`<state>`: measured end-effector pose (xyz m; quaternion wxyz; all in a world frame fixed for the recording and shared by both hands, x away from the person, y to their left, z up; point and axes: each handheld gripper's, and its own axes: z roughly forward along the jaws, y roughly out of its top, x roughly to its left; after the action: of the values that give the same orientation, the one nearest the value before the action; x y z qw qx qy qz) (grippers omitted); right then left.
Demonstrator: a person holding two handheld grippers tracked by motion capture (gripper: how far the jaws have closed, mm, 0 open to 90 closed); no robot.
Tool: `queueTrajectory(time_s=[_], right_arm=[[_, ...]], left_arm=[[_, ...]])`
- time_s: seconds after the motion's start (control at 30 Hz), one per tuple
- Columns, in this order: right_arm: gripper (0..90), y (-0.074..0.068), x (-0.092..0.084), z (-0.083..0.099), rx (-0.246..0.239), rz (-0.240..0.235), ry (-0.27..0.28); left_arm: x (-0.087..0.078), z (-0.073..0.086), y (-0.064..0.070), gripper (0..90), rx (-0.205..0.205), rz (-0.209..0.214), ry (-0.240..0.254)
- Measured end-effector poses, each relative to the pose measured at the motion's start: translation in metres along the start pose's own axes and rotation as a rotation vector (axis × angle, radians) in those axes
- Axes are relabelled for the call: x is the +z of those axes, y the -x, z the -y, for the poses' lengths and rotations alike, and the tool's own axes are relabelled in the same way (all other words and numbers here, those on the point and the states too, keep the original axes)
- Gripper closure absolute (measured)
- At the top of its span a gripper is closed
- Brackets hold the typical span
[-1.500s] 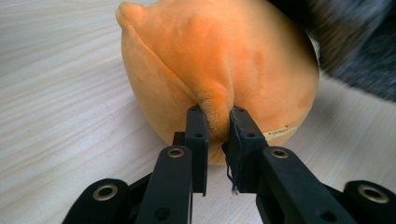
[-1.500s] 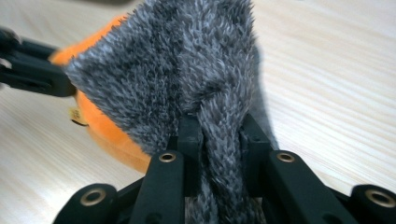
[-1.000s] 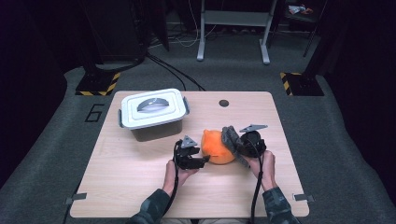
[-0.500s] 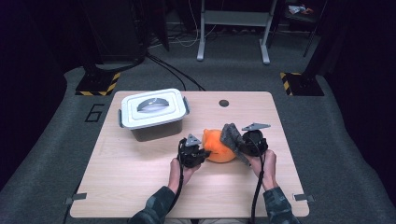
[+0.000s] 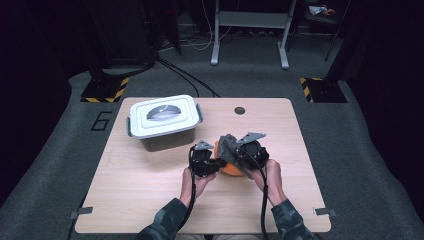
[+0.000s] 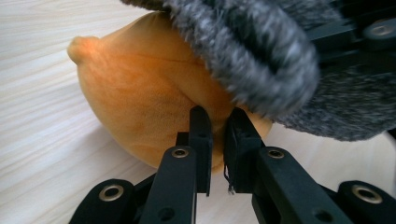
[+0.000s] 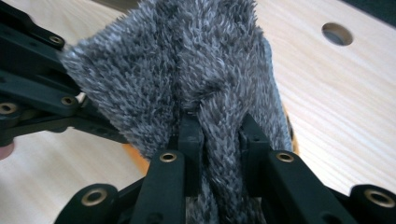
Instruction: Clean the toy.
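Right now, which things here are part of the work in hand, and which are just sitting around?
In hand:
- orange soft toy, pinched by the left gripper
- grey fuzzy cloth over it, gripped by the right gripper

Lying about:
- lidded white box at the table's far left

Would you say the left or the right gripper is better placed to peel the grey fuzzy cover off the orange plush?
Probably the right gripper: its jaws pinch the grey fuzzy cover, while the left gripper is shut on the orange plush, anchoring it.
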<state>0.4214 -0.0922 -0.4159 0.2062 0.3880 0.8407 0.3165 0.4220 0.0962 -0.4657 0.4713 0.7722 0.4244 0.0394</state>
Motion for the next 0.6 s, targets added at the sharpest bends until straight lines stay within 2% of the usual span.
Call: queueTrajectory(time_s=[0.1, 0.17, 0.23, 0.27, 0.37, 0.4, 0.5, 0.53, 0.57, 0.6], right_arm=[[75.3, 0.002, 0.004, 0.003, 0.032, -0.014, 0.009], [75.3, 0.003, 0.003, 0.004, 0.019, -0.013, 0.008], [75.3, 0.005, 0.002, 0.007, 0.031, 0.01, 0.002], [75.3, 0.009, 0.002, 0.009, 0.033, 0.005, 0.0], [75.2, 0.019, 0.002, 0.017, 0.076, 0.036, -0.01], [75.2, 0.025, 0.003, 0.021, 0.095, 0.04, -0.01], [75.2, 0.027, 0.004, 0.023, 0.101, 0.028, -0.01], [75.2, 0.028, 0.004, 0.023, 0.103, 0.031, -0.01], [75.2, 0.028, 0.004, 0.023, 0.107, 0.028, -0.011], [75.2, 0.028, 0.004, 0.022, 0.099, 0.028, -0.013]], left_arm=[[0.001, 0.002, -0.004, 81.9, -0.01, 0.006, 0.007], [0.001, 0.003, -0.004, 81.9, -0.011, 0.001, 0.016], [0.001, 0.004, -0.005, 81.9, -0.011, 0.004, 0.02], [0.001, 0.005, -0.005, 81.8, -0.009, 0.002, 0.018], [0.001, 0.006, -0.006, 81.6, -0.009, 0.007, 0.027], [0.001, 0.006, -0.006, 81.1, -0.002, 0.007, 0.024], [0.001, 0.007, -0.006, 79.5, 0.03, 0.003, 0.029], [0.001, 0.007, -0.004, 76.9, 0.041, -0.012, 0.032], [0.0, 0.007, -0.003, 72.6, 0.068, -0.025, 0.035], [-0.001, 0.007, -0.002, 67.6, 0.114, -0.03, 0.037]])
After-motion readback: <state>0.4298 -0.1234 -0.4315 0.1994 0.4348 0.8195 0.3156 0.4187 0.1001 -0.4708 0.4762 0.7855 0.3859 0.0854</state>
